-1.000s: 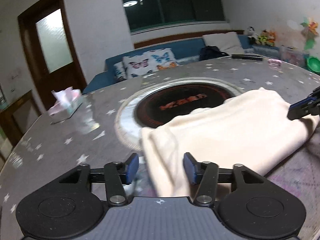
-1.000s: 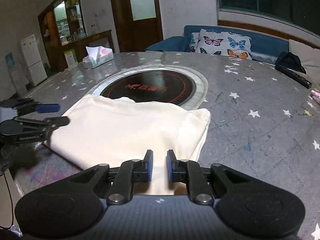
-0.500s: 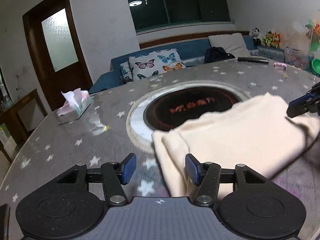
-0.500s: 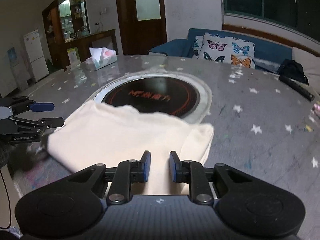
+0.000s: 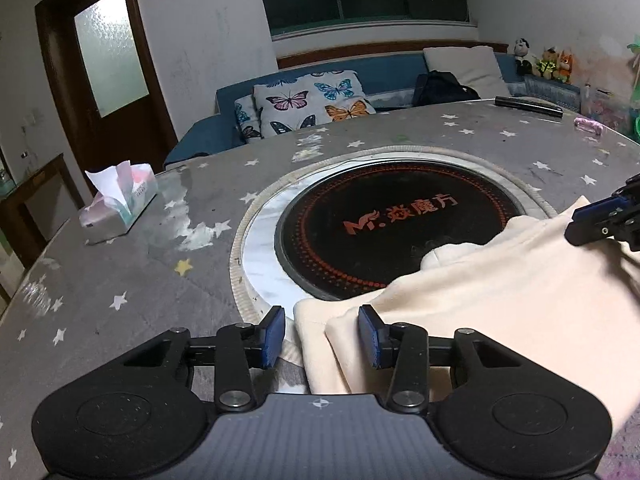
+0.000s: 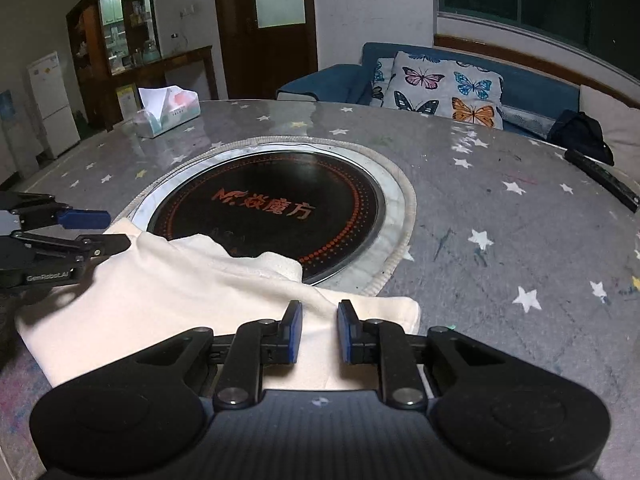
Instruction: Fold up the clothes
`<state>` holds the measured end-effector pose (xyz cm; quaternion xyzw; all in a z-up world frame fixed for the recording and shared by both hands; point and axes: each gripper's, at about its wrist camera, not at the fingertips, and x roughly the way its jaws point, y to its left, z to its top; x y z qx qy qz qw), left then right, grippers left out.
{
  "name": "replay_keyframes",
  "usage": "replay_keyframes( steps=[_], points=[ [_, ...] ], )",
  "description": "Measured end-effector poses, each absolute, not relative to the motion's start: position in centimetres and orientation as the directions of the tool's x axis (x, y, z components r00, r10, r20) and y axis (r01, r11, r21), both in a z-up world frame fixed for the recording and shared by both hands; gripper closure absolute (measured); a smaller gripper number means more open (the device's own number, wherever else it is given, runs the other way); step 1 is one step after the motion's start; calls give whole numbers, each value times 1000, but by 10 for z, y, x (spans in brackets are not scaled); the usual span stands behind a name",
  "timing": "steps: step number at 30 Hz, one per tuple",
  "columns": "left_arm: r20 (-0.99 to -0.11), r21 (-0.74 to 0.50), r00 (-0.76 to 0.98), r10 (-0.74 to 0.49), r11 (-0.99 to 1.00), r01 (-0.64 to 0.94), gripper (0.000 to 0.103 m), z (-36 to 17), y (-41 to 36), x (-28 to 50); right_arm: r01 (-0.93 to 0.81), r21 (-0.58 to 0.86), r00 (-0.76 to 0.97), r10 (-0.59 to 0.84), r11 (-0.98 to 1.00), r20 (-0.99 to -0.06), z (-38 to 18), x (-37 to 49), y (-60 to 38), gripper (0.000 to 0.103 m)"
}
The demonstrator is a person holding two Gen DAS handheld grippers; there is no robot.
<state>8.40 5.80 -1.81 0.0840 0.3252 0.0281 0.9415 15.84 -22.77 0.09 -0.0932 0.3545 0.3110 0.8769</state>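
A folded cream garment (image 5: 500,300) lies on the grey star-patterned table, partly over the black round hotplate (image 5: 396,228). My left gripper (image 5: 322,336) is open, its blue pads either side of the garment's near-left corner. In the right wrist view the same garment (image 6: 180,280) lies in front of my right gripper (image 6: 319,332), which is open over its near-right edge. The left gripper also shows at the left of the right wrist view (image 6: 86,230), and the right gripper at the right edge of the left wrist view (image 5: 596,220).
A tissue box (image 5: 120,204) stands at the table's far left; it also shows in the right wrist view (image 6: 168,110). A black remote (image 6: 604,178) lies at the far right. A blue sofa with butterfly cushions (image 5: 308,100) stands behind the table.
Both grippers have pulled back toward the near table edge, dragging the garment partly off the hotplate. The right gripper's jaws have widened.
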Motion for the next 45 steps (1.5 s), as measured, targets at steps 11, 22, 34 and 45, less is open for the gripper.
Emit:
replay_keyframes(
  steps=[11, 22, 34, 45],
  points=[
    [-597, 83, 791, 135, 991, -106, 23, 8, 93, 62, -776, -12, 485, 584, 631, -651, 34, 99, -196, 76],
    [-652, -117, 756, 59, 977, -177, 21, 13, 127, 37, -941, -122, 312, 669, 316, -675, 28, 20, -116, 59],
    [-678, -357, 728, -103, 912, -203, 18, 3, 136, 34, -923, -290, 386, 619, 254, -684, 4, -14, -78, 85],
    [-662, -582, 694, -283, 778, -238, 19, -2, 132, 44, -911, -164, 399, 705, 379, -586, 45, 3, -112, 97]
  ],
)
